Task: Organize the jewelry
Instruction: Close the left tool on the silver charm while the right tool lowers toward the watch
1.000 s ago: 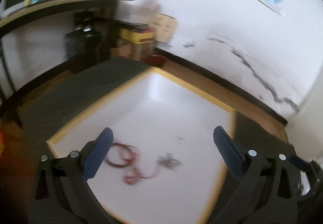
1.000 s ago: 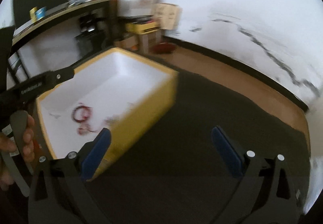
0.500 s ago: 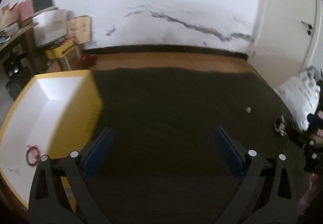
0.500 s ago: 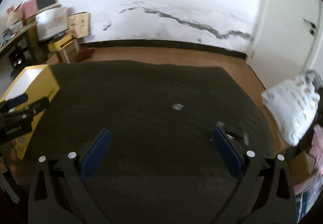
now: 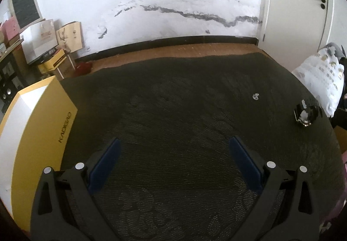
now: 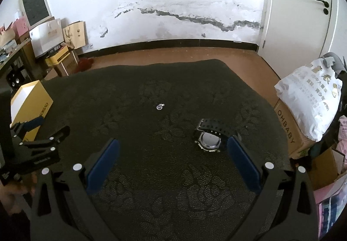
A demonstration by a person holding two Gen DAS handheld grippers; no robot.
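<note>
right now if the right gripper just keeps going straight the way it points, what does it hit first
Probably the dark patterned cloth, since the open right gripper tilts down at it. The black wristwatch lies just inside its right finger, off the centre line; the small silver ring is farther ahead. Depth is unclear.

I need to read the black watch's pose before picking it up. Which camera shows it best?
The right wrist view: the watch lies large on the dark cloth, face and strap visible, close by the right gripper. The left wrist view shows it small and distorted near the right edge.
</note>
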